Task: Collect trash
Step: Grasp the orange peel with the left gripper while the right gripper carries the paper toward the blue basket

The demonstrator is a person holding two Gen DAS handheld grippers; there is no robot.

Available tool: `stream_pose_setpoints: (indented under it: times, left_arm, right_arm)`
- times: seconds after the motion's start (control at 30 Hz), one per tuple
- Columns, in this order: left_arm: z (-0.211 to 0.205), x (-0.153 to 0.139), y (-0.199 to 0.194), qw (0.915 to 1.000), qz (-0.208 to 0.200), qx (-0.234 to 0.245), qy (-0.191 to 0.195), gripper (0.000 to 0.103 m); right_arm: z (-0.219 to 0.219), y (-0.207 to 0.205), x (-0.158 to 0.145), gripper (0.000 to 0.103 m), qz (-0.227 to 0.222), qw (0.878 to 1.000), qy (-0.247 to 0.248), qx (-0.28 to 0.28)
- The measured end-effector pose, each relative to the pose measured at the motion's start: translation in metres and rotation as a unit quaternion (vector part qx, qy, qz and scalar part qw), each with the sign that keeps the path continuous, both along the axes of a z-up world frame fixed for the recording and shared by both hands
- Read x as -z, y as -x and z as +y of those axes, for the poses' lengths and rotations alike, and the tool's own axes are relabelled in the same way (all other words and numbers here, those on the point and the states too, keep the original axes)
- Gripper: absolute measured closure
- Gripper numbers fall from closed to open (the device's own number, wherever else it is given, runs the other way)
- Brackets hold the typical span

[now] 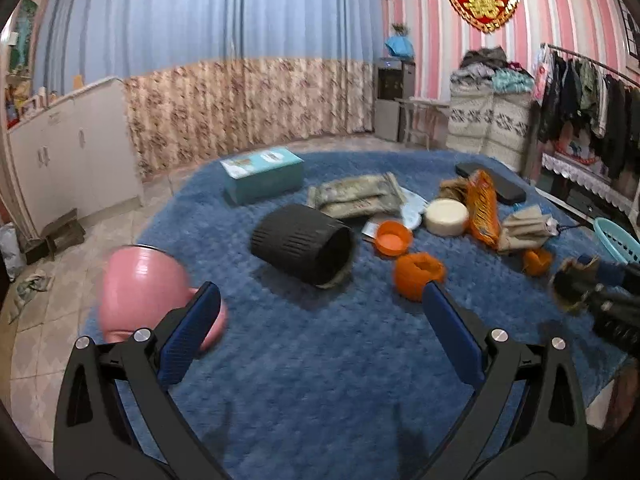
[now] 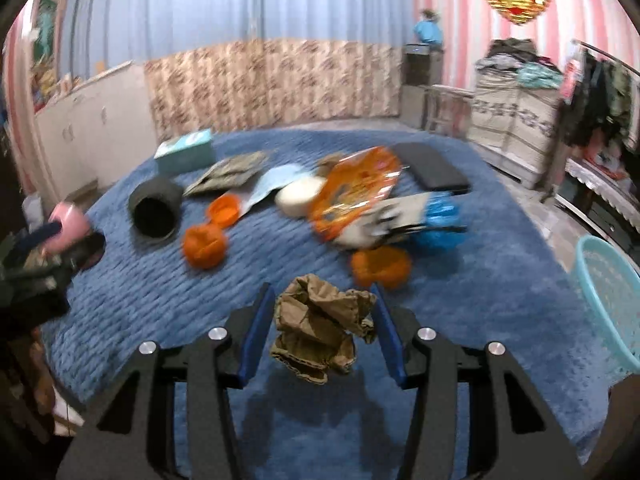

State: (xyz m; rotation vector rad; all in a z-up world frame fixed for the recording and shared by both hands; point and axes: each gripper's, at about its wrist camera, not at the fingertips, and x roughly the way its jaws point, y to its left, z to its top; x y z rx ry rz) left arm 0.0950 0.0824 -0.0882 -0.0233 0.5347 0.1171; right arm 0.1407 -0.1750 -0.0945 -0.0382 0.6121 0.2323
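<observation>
No writing is readable on the teal box [image 1: 262, 174].

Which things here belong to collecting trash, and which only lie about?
For the job:
- crumpled brown paper between the right claw's pads
- orange snack wrapper
- black bin, on its side

Lying about:
- teal box
- pink pot
- black case
</observation>
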Motion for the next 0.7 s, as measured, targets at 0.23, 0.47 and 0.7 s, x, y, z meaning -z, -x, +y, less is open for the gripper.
stream_pose_setpoints:
  times: [0.23,0.47,0.7]
  left_arm:
    - [-0.038,0.012,-0.034,0.9988,0.031,0.029,0.024,0.007]
    - [-0.061,0.027,-0.069,0.9956,0.083,0.042,0.009,0.024]
    - [-0.068,0.04,-0.094,0.9897,0.133,0.054,0.001,0.05]
  right_arm:
    - [-0.046,-0.004,-0.004,0.054,-0.022,0.998,-0.007,0.056]
    - [-0.08,-0.008,-0.001,0.053,-0.024,0.995,-0.034,0.087]
    - [-0.099,-0.011,0.002,0.053,-0.023,0.993,-0.051,0.104]
